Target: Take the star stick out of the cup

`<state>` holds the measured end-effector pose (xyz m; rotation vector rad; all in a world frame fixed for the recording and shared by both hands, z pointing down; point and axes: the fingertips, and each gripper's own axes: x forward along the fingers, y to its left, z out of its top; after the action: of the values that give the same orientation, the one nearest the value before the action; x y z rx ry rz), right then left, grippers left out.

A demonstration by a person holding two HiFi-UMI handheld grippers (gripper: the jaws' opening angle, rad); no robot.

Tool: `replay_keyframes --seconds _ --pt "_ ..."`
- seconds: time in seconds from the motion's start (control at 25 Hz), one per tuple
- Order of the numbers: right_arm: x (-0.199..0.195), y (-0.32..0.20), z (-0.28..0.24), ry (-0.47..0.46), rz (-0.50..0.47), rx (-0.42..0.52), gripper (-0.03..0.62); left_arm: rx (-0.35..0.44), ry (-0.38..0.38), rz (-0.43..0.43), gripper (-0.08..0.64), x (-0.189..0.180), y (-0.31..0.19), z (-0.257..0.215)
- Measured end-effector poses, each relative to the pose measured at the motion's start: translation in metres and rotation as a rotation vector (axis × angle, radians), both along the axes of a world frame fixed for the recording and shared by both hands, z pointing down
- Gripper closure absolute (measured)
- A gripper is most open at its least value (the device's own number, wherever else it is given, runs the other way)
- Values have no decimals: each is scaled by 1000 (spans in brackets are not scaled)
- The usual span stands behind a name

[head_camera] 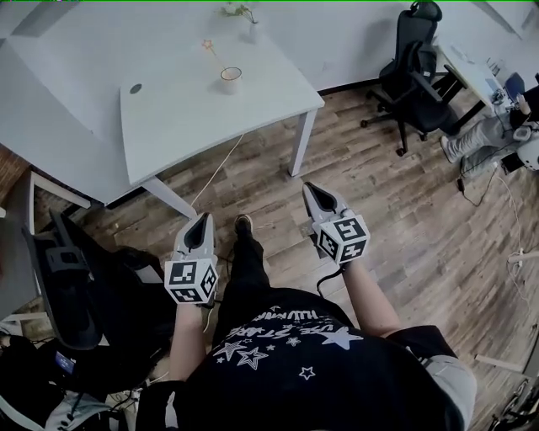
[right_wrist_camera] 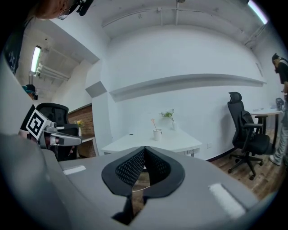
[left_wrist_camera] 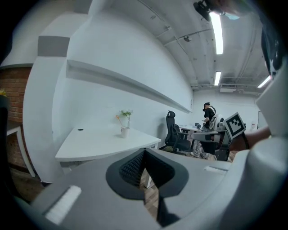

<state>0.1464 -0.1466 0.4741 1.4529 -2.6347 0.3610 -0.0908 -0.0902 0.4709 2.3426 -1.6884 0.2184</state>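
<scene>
A white cup stands on the white table, far ahead of me. A thin star stick leans out of it, star at the top. The cup and stick show small in the left gripper view, and the cup with its stick in the right gripper view. My left gripper and right gripper hang over the wooden floor, well short of the table. Both are shut with nothing between the pads.
A small vase with a plant stands behind the cup. A black office chair is at the right of the table, a dark chair at my left. A cable runs down from the table. A person stands at the far desk.
</scene>
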Motion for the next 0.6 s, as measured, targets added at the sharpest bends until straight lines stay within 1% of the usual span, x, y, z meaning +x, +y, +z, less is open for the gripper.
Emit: replay_keyframes --seconds 0.12,0.28,0.48,0.6 --pt "-7 -41 7 9 15 -1 578 -5 13 8 557 -13 -44 12" --pt "-20 -104 12 19 32 -14 578 0 30 17 557 -30 -115 16" --pt "-43 -197 17 15 64 -43 578 -17 27 32 557 -54 -213 21" --pt "-63 -250 17 16 62 -55 578 -10 32 46 557 -66 -266 14"
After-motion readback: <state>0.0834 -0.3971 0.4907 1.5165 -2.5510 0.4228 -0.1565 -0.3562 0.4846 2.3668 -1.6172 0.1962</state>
